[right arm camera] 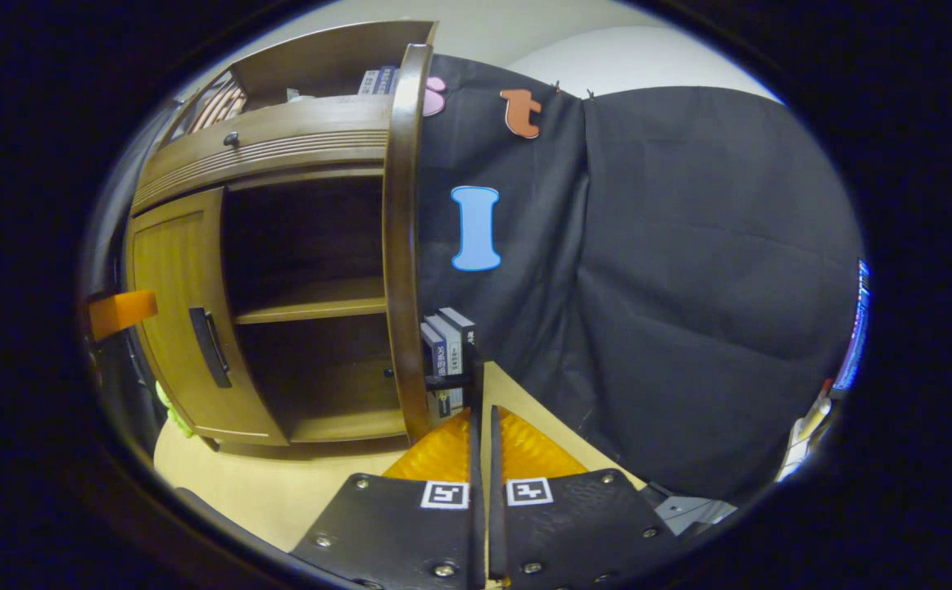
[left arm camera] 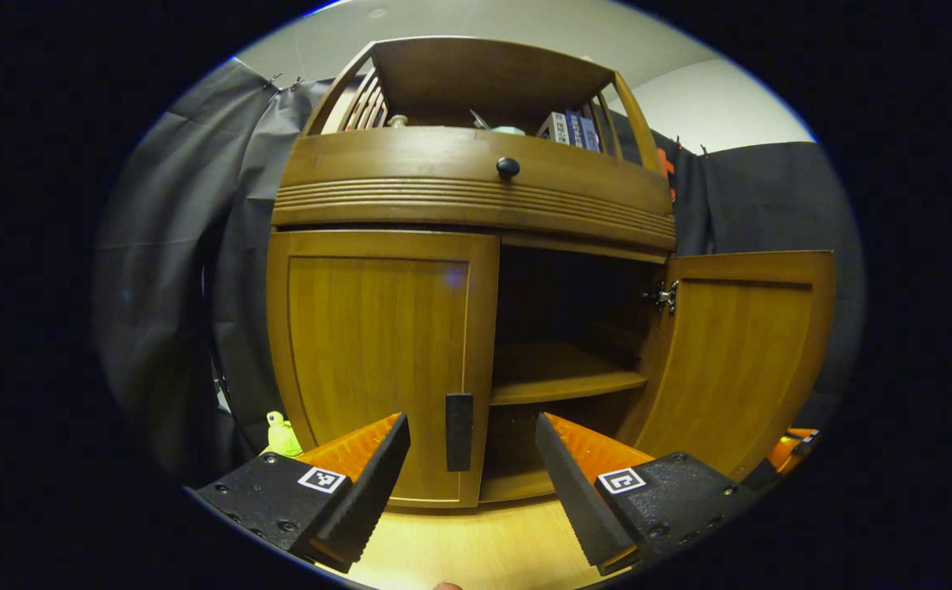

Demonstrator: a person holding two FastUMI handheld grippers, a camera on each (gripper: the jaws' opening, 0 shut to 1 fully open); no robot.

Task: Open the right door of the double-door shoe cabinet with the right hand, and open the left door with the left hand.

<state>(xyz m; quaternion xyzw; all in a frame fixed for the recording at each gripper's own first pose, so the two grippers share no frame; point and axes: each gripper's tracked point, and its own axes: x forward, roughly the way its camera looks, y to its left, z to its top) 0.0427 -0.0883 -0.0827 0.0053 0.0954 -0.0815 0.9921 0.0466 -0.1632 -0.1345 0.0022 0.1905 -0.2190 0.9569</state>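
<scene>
Wooden right door [left arm camera: 742, 360] ajar, left door [left arm camera: 382, 360] closed

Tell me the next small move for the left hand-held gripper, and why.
Probably ease the left hand-held gripper forward until its open fingers straddle the black handle, then close. The right door already stands open, while the left door is shut, and the handle sits just ahead between the fingers.

Pale wood floor [left arm camera: 476, 545] carries the shoe cabinet [left arm camera: 410, 197] — standing upright on it. A yellow-green soft toy [left arm camera: 282, 436] sits on the floor just beside the cabinet's left side. Inner shelf [left arm camera: 562, 378] bare — lower compartment dark.
</scene>
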